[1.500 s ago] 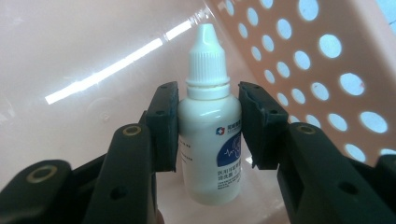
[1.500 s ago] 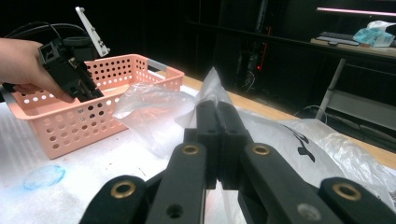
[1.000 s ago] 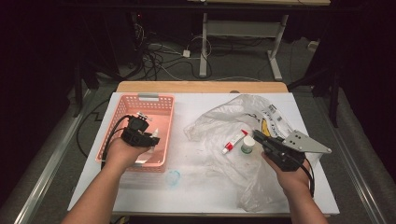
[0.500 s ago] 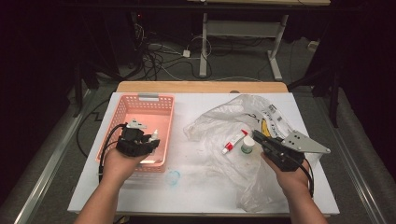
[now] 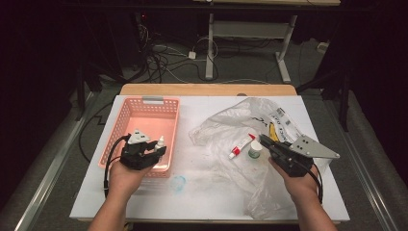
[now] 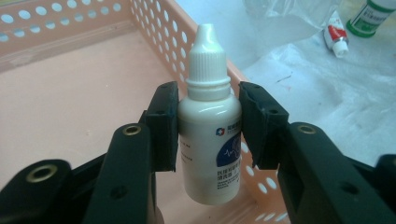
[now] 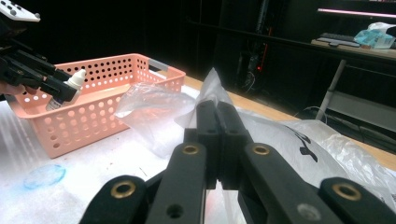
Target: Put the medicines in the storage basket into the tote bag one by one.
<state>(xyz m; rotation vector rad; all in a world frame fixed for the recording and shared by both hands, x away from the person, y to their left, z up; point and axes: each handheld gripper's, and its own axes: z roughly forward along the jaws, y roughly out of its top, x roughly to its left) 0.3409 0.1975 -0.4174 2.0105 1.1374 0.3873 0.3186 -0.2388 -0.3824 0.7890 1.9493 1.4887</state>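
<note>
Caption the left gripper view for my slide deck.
Left gripper clamps a white dropper bottle above the pink basket.

White dropper bottle, dark blue label patch with white print. Pink basket, round-hole pattern on its walls. Black left gripper and right gripper. Clear plastic bag with black markings. White tube, red cap. Green-and-white small bottle. White table cover, light blue stain.

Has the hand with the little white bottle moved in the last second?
Yes. The left gripper holding the dropper bottle slid toward the pink basket's near edge.
</note>
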